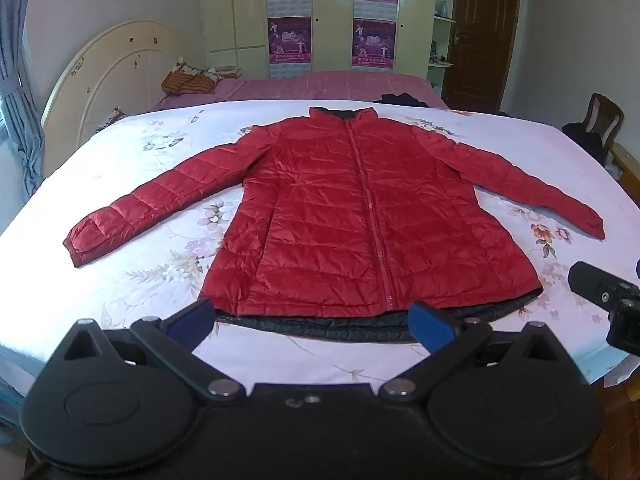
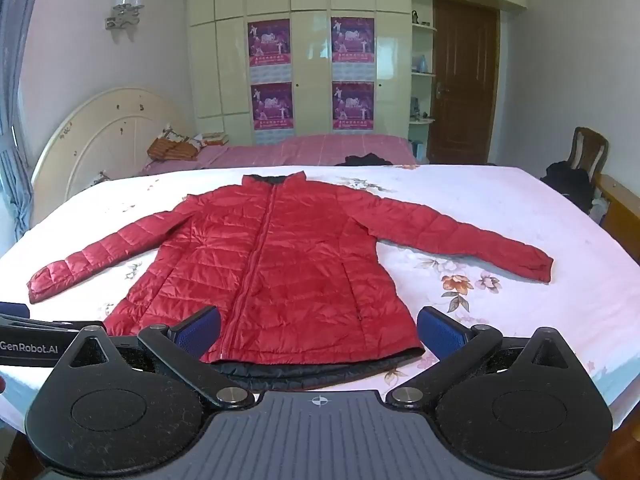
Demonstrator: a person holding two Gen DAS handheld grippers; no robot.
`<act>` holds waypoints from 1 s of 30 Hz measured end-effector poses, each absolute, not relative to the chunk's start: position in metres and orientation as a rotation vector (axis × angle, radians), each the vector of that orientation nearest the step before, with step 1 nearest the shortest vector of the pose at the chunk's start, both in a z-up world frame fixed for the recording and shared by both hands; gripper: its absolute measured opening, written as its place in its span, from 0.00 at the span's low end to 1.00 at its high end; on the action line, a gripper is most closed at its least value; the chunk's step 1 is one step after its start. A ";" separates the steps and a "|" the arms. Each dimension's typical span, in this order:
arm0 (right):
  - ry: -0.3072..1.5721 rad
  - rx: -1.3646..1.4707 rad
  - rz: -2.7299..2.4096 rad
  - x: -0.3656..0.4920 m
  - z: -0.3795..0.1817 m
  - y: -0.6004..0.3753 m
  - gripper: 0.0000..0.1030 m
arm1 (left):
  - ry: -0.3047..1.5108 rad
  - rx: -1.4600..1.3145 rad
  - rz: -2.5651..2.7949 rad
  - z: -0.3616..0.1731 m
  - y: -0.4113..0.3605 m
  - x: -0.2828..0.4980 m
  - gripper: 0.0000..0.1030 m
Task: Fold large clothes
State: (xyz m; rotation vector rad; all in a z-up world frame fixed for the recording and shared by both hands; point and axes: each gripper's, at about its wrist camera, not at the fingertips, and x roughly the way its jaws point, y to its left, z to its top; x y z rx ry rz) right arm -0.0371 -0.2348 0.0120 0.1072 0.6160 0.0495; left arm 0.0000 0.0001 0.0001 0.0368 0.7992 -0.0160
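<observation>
A red quilted puffer jacket (image 1: 352, 216) (image 2: 276, 268) lies flat and zipped on a floral bedsheet (image 1: 152, 184) (image 2: 480, 216), collar far, both sleeves spread out, a black lining showing along its near hem. My left gripper (image 1: 310, 322) hovers open just before the hem, blue pads wide apart, nothing between them. My right gripper (image 2: 318, 330) stands open the same way over the hem's middle. In the left wrist view, the right gripper's black body (image 1: 608, 300) shows at the right edge; the left one (image 2: 36, 340) shows at the left edge of the right wrist view.
Beyond the sheet lies a pink plaid bed (image 1: 328, 84) with a cream headboard (image 1: 108, 80), a dark garment (image 2: 366, 160) and an orange bag (image 2: 172, 148). A wardrobe with posters (image 2: 312, 76), a brown door (image 2: 464, 92) and a wooden chair (image 2: 586, 160) stand behind.
</observation>
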 end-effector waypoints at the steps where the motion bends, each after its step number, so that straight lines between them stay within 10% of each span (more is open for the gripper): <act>1: 0.616 0.107 0.050 -0.037 0.012 -0.234 1.00 | 0.799 0.038 -0.015 0.000 0.001 0.000 1.00; 30: 0.606 0.112 0.035 -0.036 0.012 -0.232 1.00 | 0.773 0.048 0.006 0.000 0.007 0.001 1.00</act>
